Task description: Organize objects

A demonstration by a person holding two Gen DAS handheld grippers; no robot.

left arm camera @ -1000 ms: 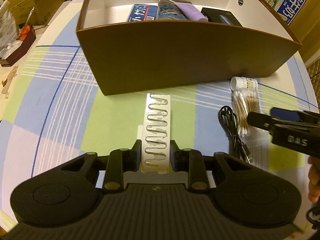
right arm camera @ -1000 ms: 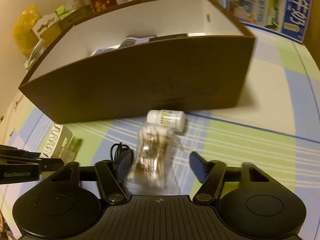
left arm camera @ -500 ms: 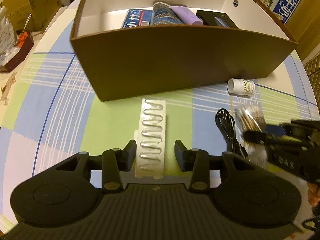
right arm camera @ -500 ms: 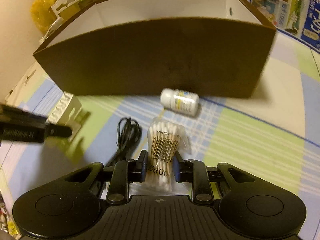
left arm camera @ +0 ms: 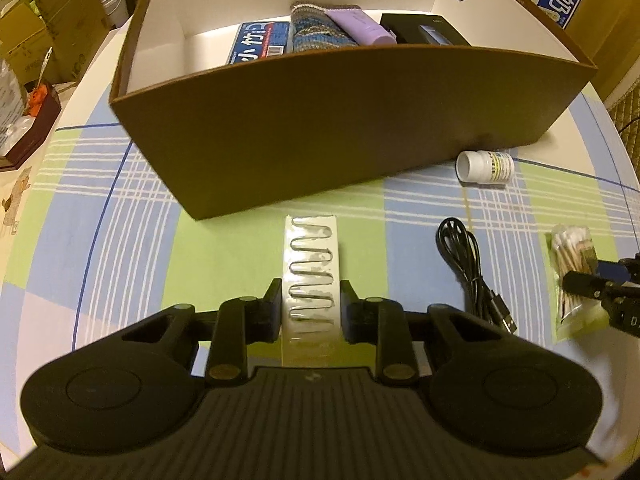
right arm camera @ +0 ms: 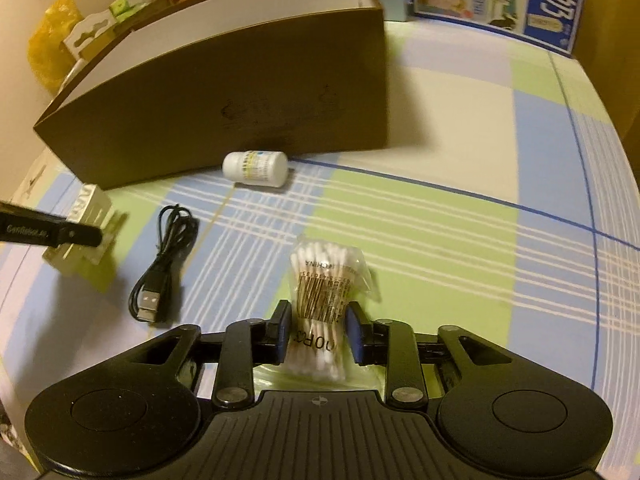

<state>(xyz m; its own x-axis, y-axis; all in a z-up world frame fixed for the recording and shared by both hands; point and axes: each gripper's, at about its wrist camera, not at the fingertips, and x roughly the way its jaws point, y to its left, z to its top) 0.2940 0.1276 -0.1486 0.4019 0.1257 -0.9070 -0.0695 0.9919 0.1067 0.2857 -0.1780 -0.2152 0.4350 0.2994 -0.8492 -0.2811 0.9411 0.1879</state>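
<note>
- Left claw [left arm camera: 310, 298] grips a strip of hooks [left arm camera: 311, 276], which reaches ahead toward the brown box [left arm camera: 344, 128].
- Right claw [right arm camera: 319, 320] pinches the cotton swab bag [right arm camera: 325, 300]; bottle [right arm camera: 256, 169] ahead, cable [right arm camera: 160, 264] to its left.

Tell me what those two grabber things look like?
Both are black plastic. Each has a ribbed body with two round discs at its sides and brass-coloured pivot pins. The left gripper has plain black jaws. The right gripper has blue pads on its jaws. White lettering runs along each gripper's side, too blurry to read.
</note>
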